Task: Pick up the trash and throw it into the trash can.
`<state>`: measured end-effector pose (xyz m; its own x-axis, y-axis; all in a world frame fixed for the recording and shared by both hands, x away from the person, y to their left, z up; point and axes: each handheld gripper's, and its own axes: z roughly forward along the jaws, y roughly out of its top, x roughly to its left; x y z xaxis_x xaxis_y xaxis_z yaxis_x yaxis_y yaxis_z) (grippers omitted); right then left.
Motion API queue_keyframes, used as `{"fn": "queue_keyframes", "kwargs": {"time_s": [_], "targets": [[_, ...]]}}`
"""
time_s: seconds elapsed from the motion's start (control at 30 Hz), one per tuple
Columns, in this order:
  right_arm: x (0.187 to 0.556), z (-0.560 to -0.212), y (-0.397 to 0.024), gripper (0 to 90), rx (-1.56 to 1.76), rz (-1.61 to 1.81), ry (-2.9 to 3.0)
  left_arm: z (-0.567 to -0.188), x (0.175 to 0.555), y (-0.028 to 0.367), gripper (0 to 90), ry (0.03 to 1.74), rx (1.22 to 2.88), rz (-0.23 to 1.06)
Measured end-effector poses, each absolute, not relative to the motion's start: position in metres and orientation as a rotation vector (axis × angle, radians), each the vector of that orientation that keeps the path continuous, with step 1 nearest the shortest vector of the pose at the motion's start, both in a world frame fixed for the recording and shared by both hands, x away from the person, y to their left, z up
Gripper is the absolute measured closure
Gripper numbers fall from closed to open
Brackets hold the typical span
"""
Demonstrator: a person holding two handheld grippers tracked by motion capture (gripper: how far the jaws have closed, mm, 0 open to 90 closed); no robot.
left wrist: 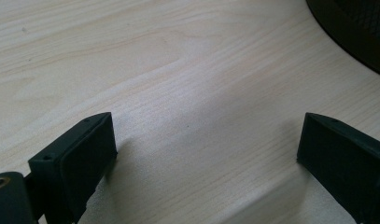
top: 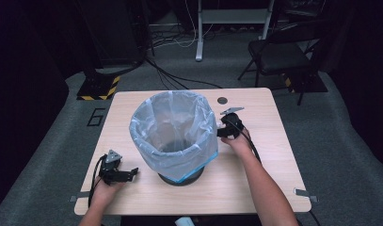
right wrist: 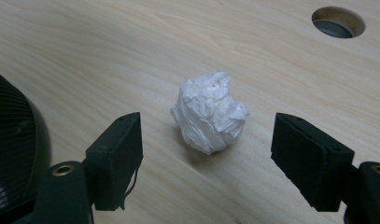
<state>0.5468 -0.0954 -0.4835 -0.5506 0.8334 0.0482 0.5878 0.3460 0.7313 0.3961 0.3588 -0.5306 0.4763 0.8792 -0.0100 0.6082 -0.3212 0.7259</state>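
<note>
1. A light wooden table (top: 147, 197) is being viewed from above, with grey carpet around it and a dark room beyond.
2. A black mesh waste bin (top: 182, 178) is standing near the middle of the table, lined with a translucent pale-blue plastic bag (top: 172, 134) that is folded down over its rim and is hiding most of its sides.
3. The left tongs (top: 132, 173) are being held low at the near left of the table, just beside the bin's base, with the jaws spread wide apart and nothing between them; in the left gripper view, bare wood is lying between the jaws and the bin's dark curve (left wrist: 360, 32) is showing at the upper right.
4. The right tongs (top: 222, 131) are being held at the bin's right side, close against the bag.
5. In the right gripper view, the jaws are released and wide apart, and a crumpled white paper ball (right wrist: 208, 112) is lying on the table just ahead of the gap between them, touched by neither jaw.
6. The bin's mesh wall (right wrist: 12, 140) is standing just left of that gripper.
7. A round cable hole (right wrist: 338, 22) is being seen in the tabletop beyond the ball.
8. A black chair (top: 278, 54) and loose cables (top: 179, 77) are being seen on the floor beyond the table.
</note>
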Motion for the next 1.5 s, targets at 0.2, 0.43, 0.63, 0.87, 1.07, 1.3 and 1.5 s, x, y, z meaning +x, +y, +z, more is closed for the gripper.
{"fn": "queue_keyframes", "kwargs": {"time_s": [0.2, 0.43, 0.63, 0.87, 1.07, 1.3, 1.5], "targets": [[0.553, -0.494, -0.091, 24.3, 1.279, 1.005, 2.260, -0.531, 0.395, 0.358, 4.2, 1.230, 2.047, 0.515], [0.557, -0.500, -0.088, 30.6, 1.281, 0.978, 2.226, -0.531, 0.394, 0.357, 4.2, 1.227, 2.050, 0.517], [0.562, -0.508, -0.083, 28.7, 1.285, 0.982, 2.238, -0.531, 0.393, 0.357, 4.2, 1.229, 2.051, 0.514], [0.563, -0.514, -0.077, 45.2, 1.258, 0.953, 2.264, -0.531, 0.393, 0.357, 4.2, 1.226, 2.051, 0.514], [0.562, -0.512, -0.079, 46.4, 1.279, 0.965, 2.279, -0.531, 0.393, 0.357, 4.2, 1.216, 2.057, 0.511], [0.556, -0.499, -0.082, 46.5, 1.264, 1.013, 2.291, -0.531, 0.392, 0.357, 4.2, 1.215, 2.056, 0.506], [0.544, -0.481, -0.088, 46.6, 1.218, 1.031, 2.296, -0.531, 0.392, 0.357, 4.2, 1.215, 2.055, 0.503]]}}
